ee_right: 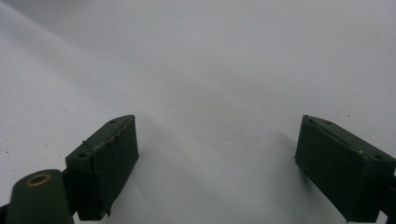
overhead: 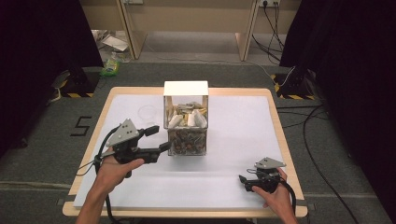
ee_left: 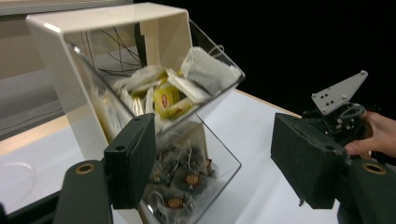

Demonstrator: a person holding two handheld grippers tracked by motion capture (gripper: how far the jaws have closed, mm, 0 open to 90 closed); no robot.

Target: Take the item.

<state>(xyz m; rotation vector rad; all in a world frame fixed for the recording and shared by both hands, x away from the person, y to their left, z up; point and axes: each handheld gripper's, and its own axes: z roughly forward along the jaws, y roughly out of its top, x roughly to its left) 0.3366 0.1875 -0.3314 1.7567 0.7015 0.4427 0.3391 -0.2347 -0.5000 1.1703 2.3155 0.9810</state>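
At table centre stands the two-tier dispenser (overhead: 186, 119), a clear-walled box with a white top, tea bags (ee_left: 168, 95) in the upper bin and more tea bags in the lower bin. Left gripper (overhead: 157, 138) hovers at the dispenser's 8 o'clock, jaws spread and empty, aimed at the front left corner. Right gripper (overhead: 243, 179) rests low on the white mat (overhead: 233, 135) at the dispenser's 4 o'clock, well apart from it, jaws spread and empty. A clear cup (overhead: 148, 112) sits on the mat at the dispenser's 10 o'clock.

Probable hazards:
- Jaw contact with the clear wall may tip or slide the dispenser, since nothing braces it.
- Closing among packed bags may pinch several at once or snag a string.
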